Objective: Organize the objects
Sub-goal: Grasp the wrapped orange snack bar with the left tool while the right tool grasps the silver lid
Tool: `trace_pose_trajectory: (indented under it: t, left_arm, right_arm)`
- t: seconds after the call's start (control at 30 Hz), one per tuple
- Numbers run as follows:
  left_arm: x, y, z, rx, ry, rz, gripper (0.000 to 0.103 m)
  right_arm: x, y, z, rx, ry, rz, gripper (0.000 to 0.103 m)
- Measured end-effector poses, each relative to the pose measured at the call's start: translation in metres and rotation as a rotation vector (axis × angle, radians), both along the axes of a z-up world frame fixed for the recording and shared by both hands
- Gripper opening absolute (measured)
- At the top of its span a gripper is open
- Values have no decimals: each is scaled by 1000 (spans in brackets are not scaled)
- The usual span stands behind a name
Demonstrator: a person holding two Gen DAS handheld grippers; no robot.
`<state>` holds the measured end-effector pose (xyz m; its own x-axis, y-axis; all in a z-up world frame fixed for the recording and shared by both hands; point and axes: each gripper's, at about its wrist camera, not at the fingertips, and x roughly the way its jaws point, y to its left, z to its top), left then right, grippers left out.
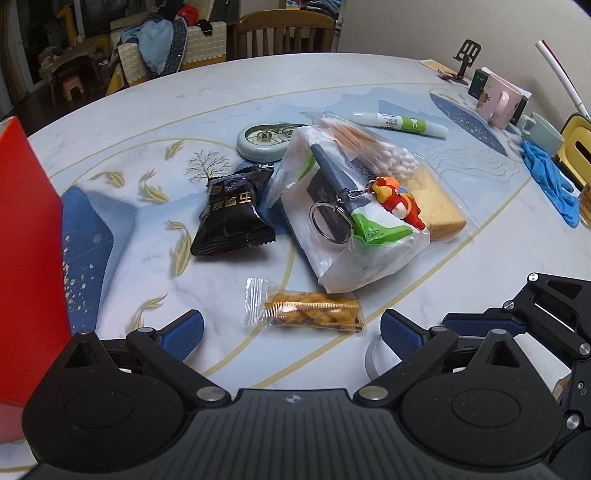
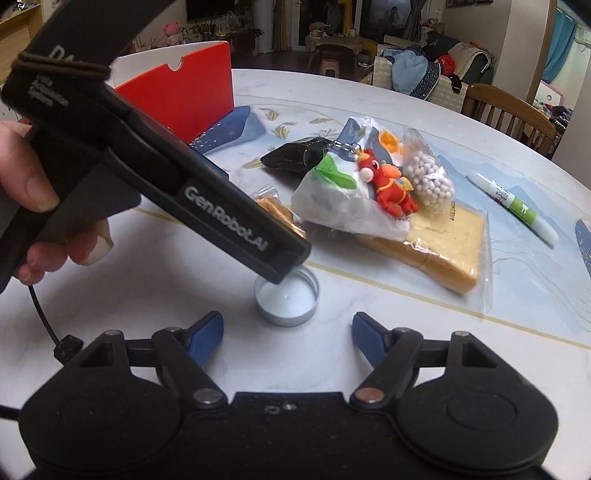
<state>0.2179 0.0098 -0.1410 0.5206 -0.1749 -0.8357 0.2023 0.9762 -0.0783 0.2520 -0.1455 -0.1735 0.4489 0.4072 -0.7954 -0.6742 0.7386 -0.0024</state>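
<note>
Wooden chair (image 1: 284, 33) stands behind the marble table (image 1: 258, 85).

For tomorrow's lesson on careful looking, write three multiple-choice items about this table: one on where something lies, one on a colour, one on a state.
1. Where is the red toy keyring?
A. on top of the white bag
B. inside the red box
C. in the pink mug

2. What colour is the snack packet with gold print?
A. yellow
B. black
C. pink

3. How does the small white cap lie?
A. screwed onto a bottle
B. open side up on the table
C. held between the right tool's fingers

Answers:
1 A: the keyring rests on the white bag, its ring lying over the bag's label.
2 B: its wrapper is dark and glossy in the left wrist view.
3 B: its hollow inside faces up, and the right tool stands open just short of it.
</note>
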Motion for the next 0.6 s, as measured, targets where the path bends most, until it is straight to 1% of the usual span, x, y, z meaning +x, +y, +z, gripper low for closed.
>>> trace_pose_trajectory:
  t: [0.07, 0.17, 0.3, 0.4, 0.5, 0.6]
  left_arm:
    - [2, 1, -1, -12, 2, -3, 103]
    - [5, 3, -3, -27, 6, -6, 102]
    - [6, -1, -2, -5, -17, -31, 102]
    - [5, -3, -2, 2, -27, -55, 101]
    - [5, -5, -2, 13, -30, -75, 94]
    - [4, -5, -2, 10, -34, -79, 93]
  right_arm:
    - [2, 1, 0, 6, 1, -6, 68]
    - [5, 1, 0, 17, 6, -22, 66]
    - [8, 1, 0, 26, 7, -40, 62]
    - [8, 3, 1, 30, 5, -43, 56]
    - [8, 4, 1, 37, 8, -42, 52]
    - [7, 5, 2, 37, 5, -40, 49]
